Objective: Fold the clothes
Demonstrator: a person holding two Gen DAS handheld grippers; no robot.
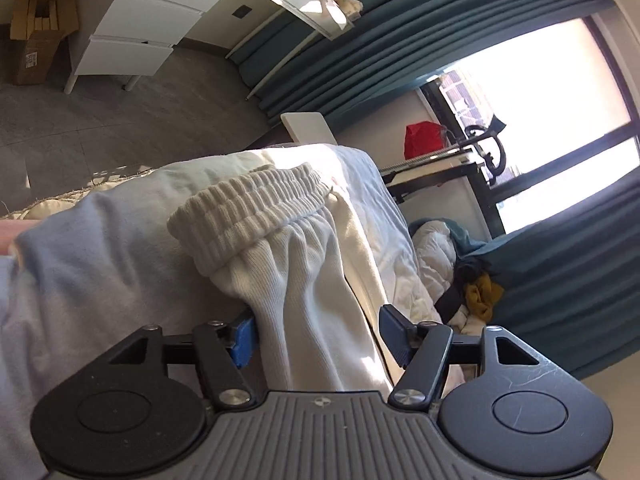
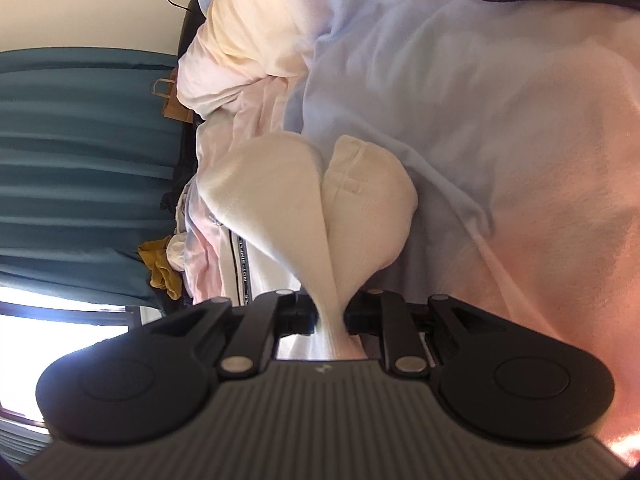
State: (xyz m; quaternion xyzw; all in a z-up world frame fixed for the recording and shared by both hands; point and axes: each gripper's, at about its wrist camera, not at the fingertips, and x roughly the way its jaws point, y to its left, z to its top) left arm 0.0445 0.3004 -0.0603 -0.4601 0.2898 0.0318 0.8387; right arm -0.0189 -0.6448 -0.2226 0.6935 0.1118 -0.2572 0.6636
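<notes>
A pair of white socks [image 1: 304,264] lies along the pale blue bedsheet [image 1: 100,248], its thick ribbed cuff [image 1: 248,208] at the far end. My left gripper [image 1: 319,332] is open, with the sock legs running between its blue pads; the right pad stands clear of the cloth and the left pad sits at its edge. In the right wrist view my right gripper [image 2: 330,316] is shut on the same white socks [image 2: 280,192], pinching them into a narrow neck. Beyond the jaws the two toe ends fan out over the bedsheet [image 2: 400,80].
A white drawer unit [image 1: 140,28] and a cardboard box [image 1: 36,40] stand on the grey floor beyond the bed. Teal curtains [image 1: 400,32] frame a bright window. A red bag [image 1: 424,140] and a heap of clothes [image 1: 480,288] lie beside the bed. Cream bedding [image 2: 248,40] is bunched up.
</notes>
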